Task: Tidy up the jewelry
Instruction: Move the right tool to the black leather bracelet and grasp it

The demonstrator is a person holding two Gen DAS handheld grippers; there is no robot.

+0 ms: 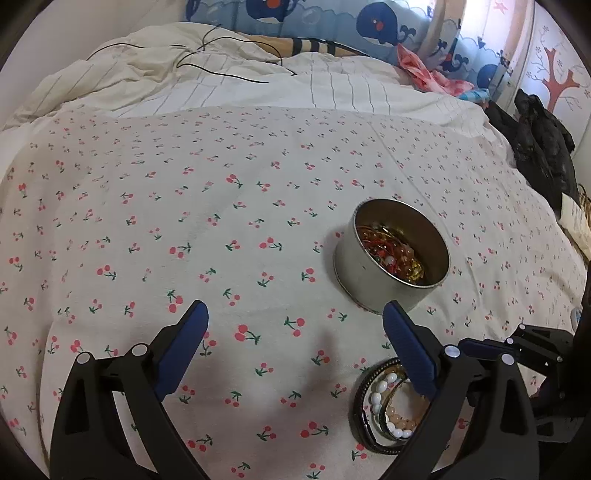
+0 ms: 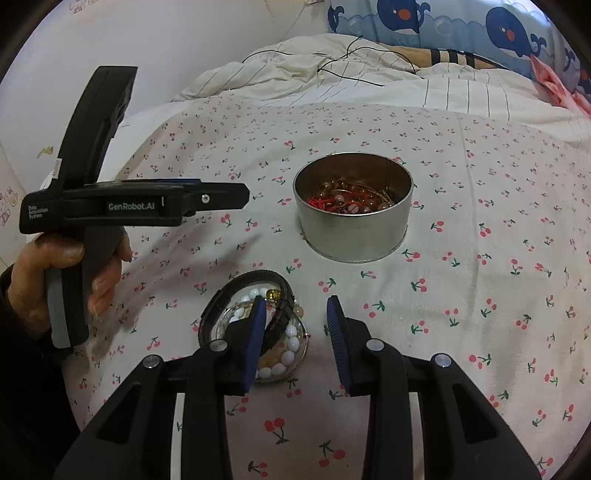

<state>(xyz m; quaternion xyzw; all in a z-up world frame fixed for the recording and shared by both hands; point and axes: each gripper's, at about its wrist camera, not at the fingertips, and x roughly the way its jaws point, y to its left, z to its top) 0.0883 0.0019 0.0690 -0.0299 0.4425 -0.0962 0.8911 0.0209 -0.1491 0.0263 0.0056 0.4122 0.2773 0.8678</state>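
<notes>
A round silver tin point(image 1: 391, 254) point(image 2: 352, 206) stands on the cherry-print sheet and holds beaded jewelry. A pile of bracelets point(image 1: 384, 406) point(image 2: 273, 332), with white beads, peach beads and a black band, lies on the sheet in front of the tin. My left gripper point(image 1: 295, 325) is open and empty, above the sheet to the left of the pile; its right finger hides part of the pile. My right gripper point(image 2: 297, 321) is open and empty, and its left finger point(image 2: 256, 332) hangs over the bracelets. The left gripper point(image 2: 221, 195) shows side-on in the right wrist view.
The bed's cherry-print sheet point(image 1: 184, 221) spreads all around. A rumpled striped duvet point(image 1: 221, 74) with a black cable point(image 1: 221, 75) lies at the far end, before whale-print padding point(image 1: 376, 22). Dark clothes point(image 1: 535, 140) lie at the right edge.
</notes>
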